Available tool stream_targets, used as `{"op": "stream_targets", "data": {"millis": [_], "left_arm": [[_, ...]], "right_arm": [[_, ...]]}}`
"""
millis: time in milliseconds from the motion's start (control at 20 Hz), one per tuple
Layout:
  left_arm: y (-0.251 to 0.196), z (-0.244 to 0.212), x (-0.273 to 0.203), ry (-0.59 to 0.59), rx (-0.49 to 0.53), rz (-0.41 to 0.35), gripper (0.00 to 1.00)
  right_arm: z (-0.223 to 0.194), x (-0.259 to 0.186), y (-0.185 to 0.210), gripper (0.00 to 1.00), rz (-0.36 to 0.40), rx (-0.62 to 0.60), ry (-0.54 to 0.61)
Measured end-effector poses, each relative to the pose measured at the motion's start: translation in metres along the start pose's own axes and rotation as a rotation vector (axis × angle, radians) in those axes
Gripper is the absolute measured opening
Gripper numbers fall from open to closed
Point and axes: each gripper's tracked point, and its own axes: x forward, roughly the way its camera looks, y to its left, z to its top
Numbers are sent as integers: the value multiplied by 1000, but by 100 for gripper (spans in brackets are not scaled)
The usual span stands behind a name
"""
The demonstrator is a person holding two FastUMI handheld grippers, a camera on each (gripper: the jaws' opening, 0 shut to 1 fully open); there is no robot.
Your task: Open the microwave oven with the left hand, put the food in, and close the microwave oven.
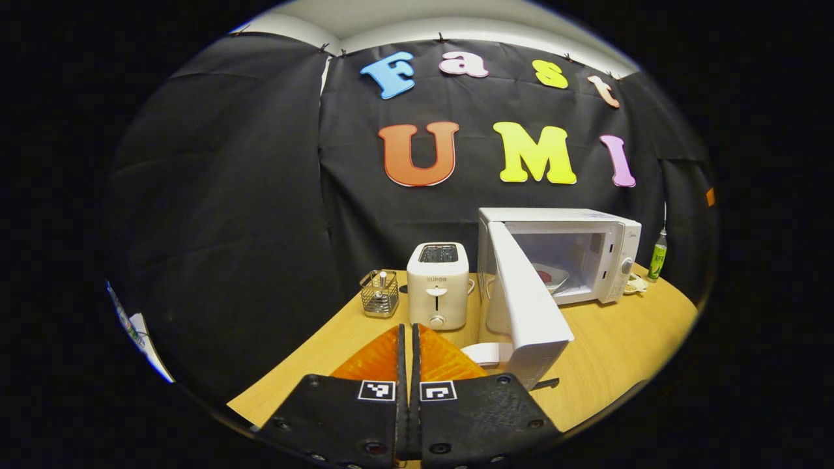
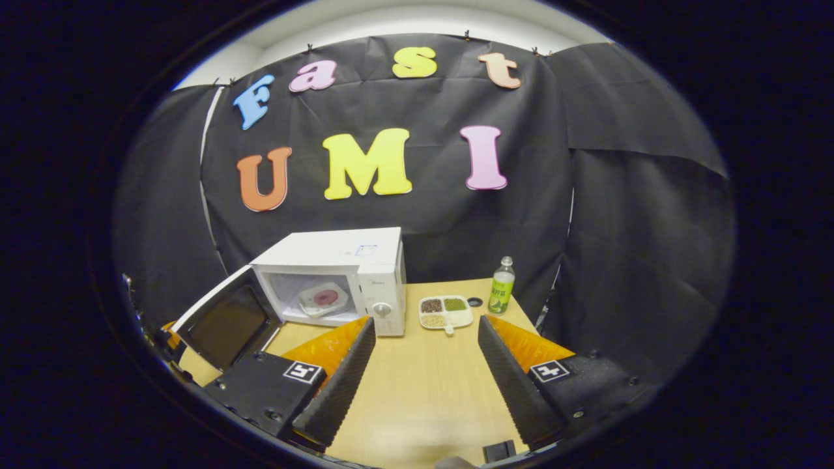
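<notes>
Nearest to us in the left gripper view, our left gripper (image 1: 409, 365) has its jaws pressed together with nothing between them, hanging over the near edge of the tabletop (image 1: 619, 339). In the right gripper view, our right gripper (image 2: 423, 365) stands with its jaws spread wide and empty above the bare wood.

Just beyond the left gripper swings the microwave door (image 1: 524, 306), wide open on its left-hand hinge and reaching toward us. Behind it, inside the microwave oven (image 2: 339, 277), a plate of food (image 2: 324, 298) already sits on the cavity floor, a pinkish round piece on a pale dish. So we judge the opening and the loading done, and the closing step is in hand. Our next move calls for the left gripper to get behind the outer face of the door and push it round until it latches, keeping clear of the toaster (image 1: 437, 285) just to the door's left.

Beside the toaster stands a small wire basket (image 1: 380, 293). To the oven's right lie a divided tray (image 2: 445, 311) of grains and a green bottle (image 2: 501, 285), with a small dark cap between them.

As for writing, the toaster front carries the word SUPOR. The small mark on the oven's control panel and the bottle's label are too small for us to read.
</notes>
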Motion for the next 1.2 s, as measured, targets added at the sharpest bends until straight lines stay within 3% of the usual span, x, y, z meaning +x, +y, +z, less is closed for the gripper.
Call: {"op": "stream_targets", "data": {"millis": [150,200,250,350,400,450,500,600,650,700,1100,1150,1200], "left_arm": [[-12,-7,1,4,-4,-16,0],[-19,-7,-1,6,-5,-24,0],[-27,-8,-2,7,-5,-36,0],[-46,-9,-3,4,-6,-58,0],[-56,-8,-5,-2,-12,-73,0],[-70,-8,-7,-6,-18,-96,0],[-84,-9,-7,-8,-18,-119,0],[-112,-12,-7,-3,-7,-168,0],[-126,-12,-7,-6,-2,-188,10],[-139,-12,-7,-3,1,-206,0],[-237,-3,16,-14,-2,-336,0],[-246,-1,20,-16,-3,-347,10],[-255,2,22,-19,-4,-358,0]], "right_arm": [[5,0,1,92,9,28,2],[6,0,1,100,12,24,2],[7,-3,0,92,12,20,0],[11,-8,-2,92,19,33,1],[13,-11,-2,100,26,36,6],[14,-13,-3,100,25,31,6],[18,-15,-6,92,21,22,-3],[23,-19,-11,92,19,-2,-16],[24,-19,-11,92,25,-11,-17],[26,-20,-11,92,33,-22,-21],[33,-22,-22,92,50,-31,-20],[35,-22,-23,92,49,-31,-21],[36,-22,-24,92,52,-34,-19]]}}
